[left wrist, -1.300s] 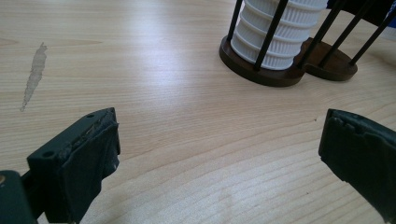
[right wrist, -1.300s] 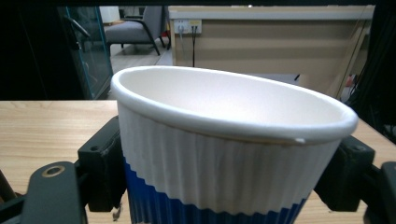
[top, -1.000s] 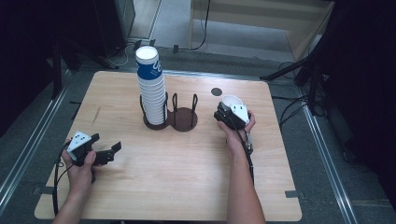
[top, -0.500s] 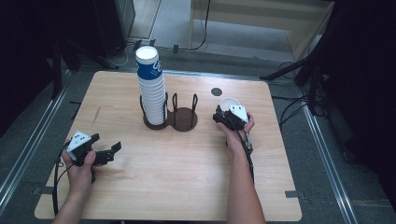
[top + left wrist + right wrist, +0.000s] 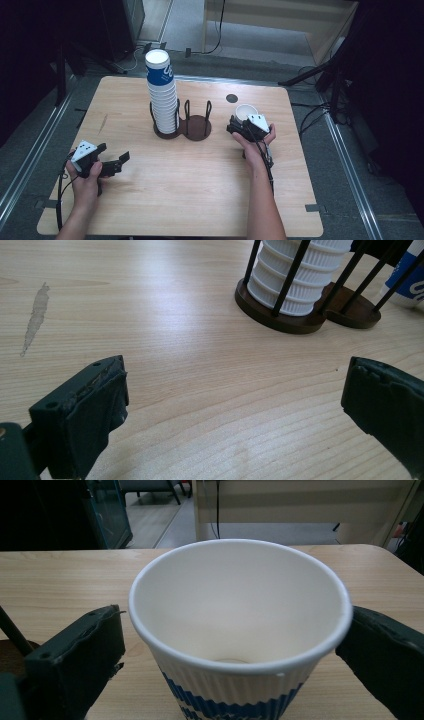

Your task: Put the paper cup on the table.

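The paper cup (image 5: 239,630) stands upright on the table (image 5: 200,200), centre right of the high view, between the jaws of the right gripper (image 5: 245,126). These jaws have just been opening and now stand wide, clear of the cup wall. The left gripper (image 5: 112,162), lower left, is spread wide and empty. The cup stack (image 5: 162,95) sits in the holder (image 5: 192,127) at upper centre

Both forearms lie on the worktop (image 5: 200,200); left gripper (image 5: 114,162) gapes wide, right gripper (image 5: 239,125) has just been opening.
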The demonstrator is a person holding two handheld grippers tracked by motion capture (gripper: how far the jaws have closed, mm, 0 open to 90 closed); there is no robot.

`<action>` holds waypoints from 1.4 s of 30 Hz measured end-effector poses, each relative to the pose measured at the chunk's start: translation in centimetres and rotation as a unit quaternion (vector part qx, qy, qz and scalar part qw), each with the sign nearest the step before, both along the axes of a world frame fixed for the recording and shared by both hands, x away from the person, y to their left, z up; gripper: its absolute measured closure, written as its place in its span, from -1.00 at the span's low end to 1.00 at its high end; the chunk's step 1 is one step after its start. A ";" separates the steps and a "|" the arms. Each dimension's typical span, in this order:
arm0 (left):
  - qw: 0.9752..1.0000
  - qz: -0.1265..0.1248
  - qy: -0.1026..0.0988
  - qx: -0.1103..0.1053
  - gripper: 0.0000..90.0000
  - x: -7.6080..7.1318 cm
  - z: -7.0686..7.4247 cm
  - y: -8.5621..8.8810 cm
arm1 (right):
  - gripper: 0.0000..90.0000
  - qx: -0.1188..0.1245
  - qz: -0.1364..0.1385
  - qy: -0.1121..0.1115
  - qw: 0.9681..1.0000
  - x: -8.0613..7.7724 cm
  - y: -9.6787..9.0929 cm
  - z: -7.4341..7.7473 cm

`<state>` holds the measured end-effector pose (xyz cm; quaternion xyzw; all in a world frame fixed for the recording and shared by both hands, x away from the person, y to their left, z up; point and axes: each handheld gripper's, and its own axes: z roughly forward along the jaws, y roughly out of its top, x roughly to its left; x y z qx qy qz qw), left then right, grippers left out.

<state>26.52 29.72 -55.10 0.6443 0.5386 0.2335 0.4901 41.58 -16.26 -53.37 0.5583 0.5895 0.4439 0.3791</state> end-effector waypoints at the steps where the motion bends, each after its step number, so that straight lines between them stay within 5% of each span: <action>1: 1.000 0.000 0.000 0.000 -1.00 0.0 0.0 0.0 | -1.00 0.000 0.001 -0.001 1.000 -0.1 -0.1 0.0; 27: 1.000 -0.001 0.001 0.000 -1.00 0.0 0.0 0.0 | -1.00 0.018 0.039 -0.041 0.998 -5.7 -2.8 2.5; 42: 1.000 -0.002 0.000 0.003 -1.00 0.0 0.0 0.0 | -1.00 0.029 0.021 -0.056 0.998 -9.0 -6.1 3.0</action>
